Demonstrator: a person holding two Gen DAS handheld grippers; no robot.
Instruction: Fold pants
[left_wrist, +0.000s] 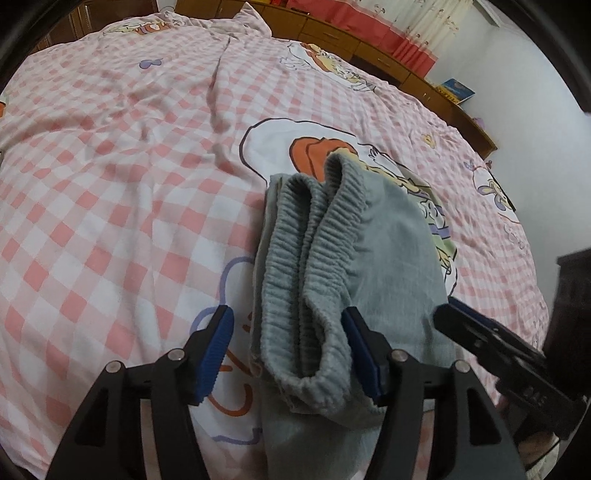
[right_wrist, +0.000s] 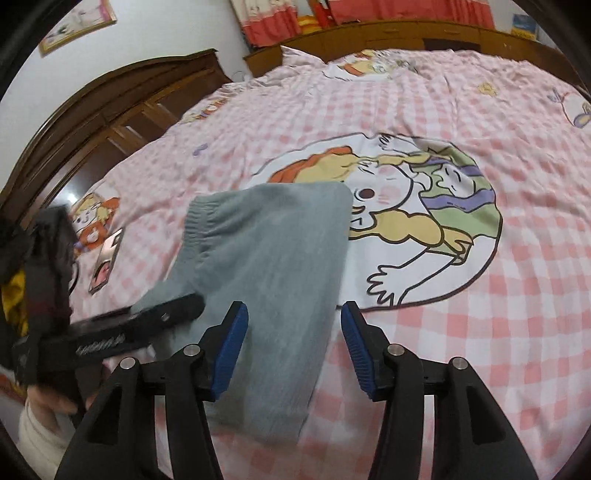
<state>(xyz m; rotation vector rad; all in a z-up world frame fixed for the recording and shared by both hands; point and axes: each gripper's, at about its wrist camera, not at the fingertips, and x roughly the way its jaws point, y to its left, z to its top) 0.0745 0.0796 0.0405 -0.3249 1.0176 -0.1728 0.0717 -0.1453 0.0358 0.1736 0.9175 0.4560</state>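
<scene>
Grey pants (left_wrist: 332, 266) lie folded in a stack on the pink checked bedspread (left_wrist: 110, 184). The ribbed waistband (left_wrist: 295, 266) faces up on the left side of the stack. My left gripper (left_wrist: 291, 354) is open, its jaws astride the near end of the waistband, above the cloth. In the right wrist view the pants (right_wrist: 266, 258) show as a smooth grey rectangle. My right gripper (right_wrist: 293, 347) is open over the pants' near right edge. The right gripper also shows in the left wrist view (left_wrist: 491, 343), and the left gripper shows in the right wrist view (right_wrist: 122, 328).
A big cartoon print (right_wrist: 406, 221) lies just right of the pants. A phone (right_wrist: 107, 258) lies on the bed at the left. A dark wooden headboard (right_wrist: 110, 107) stands at the far left, and low wooden cabinets (left_wrist: 351, 40) line the far side.
</scene>
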